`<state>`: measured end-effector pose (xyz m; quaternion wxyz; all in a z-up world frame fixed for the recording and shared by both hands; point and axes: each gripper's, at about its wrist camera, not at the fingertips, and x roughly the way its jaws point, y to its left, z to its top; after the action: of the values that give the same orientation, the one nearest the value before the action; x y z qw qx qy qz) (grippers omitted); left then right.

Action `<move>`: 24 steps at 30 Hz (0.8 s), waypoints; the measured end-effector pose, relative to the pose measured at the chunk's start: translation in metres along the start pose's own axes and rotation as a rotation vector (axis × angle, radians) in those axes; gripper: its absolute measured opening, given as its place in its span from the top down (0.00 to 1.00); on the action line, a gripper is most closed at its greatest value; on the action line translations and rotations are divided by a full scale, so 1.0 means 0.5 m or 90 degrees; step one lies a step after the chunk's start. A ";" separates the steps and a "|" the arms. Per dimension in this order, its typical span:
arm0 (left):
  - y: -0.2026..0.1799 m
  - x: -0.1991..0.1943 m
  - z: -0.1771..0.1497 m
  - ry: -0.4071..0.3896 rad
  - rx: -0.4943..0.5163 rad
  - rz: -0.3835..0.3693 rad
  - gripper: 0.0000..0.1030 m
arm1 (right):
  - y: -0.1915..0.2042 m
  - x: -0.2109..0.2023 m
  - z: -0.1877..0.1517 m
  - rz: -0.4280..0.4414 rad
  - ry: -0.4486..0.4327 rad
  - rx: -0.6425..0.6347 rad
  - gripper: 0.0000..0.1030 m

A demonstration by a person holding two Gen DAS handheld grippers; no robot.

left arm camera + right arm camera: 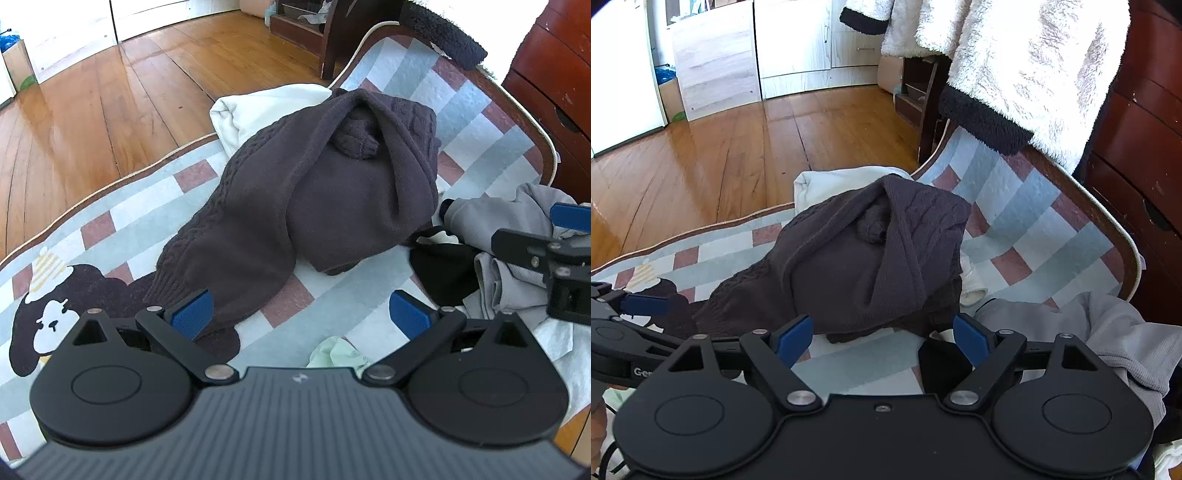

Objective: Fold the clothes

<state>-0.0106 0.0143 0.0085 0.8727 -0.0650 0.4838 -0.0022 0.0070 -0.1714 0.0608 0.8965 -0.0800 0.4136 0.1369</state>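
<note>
On the rug: dark knit sweater (325, 192) lies bunched, sleeves folded inward over its body.
Surroundings: white garment (266, 110) beneath its far edge; grey clothes (1108, 332) just right.
Axis: runs near-left to far-right on checked rug (476, 122).
Jaws: left gripper (301, 314) and right gripper (882, 338) both spread, empty.

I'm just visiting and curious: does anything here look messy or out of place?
Yes. The dark knit sweater lies bunched on the rug, one sleeve trailing, not yet folded. Grey clothes sit crumpled in a heap beside it.
</note>
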 end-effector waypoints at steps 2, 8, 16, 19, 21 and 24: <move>0.001 0.000 -0.002 0.000 -0.002 -0.005 0.00 | 0.003 0.004 -0.004 -0.002 -0.001 -0.002 0.16; 0.000 0.002 -0.002 0.003 -0.004 -0.006 0.00 | 0.008 0.016 -0.010 -0.011 0.001 -0.017 0.16; -0.002 0.012 -0.003 0.016 -0.002 -0.004 0.00 | 0.005 0.023 -0.014 0.002 0.005 -0.012 0.16; -0.003 0.011 -0.003 0.015 0.000 -0.004 0.00 | 0.006 0.028 -0.015 0.003 0.010 -0.013 0.16; -0.003 0.012 -0.003 0.016 -0.002 -0.003 0.00 | 0.004 0.028 -0.015 0.004 0.011 -0.011 0.16; -0.002 0.014 -0.002 0.020 -0.003 -0.004 0.00 | 0.002 0.028 -0.016 0.005 0.011 -0.009 0.16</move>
<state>-0.0079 0.0126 0.0021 0.8650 -0.0687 0.4970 -0.0048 0.0098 -0.1697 0.0449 0.8919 -0.0863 0.4204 0.1425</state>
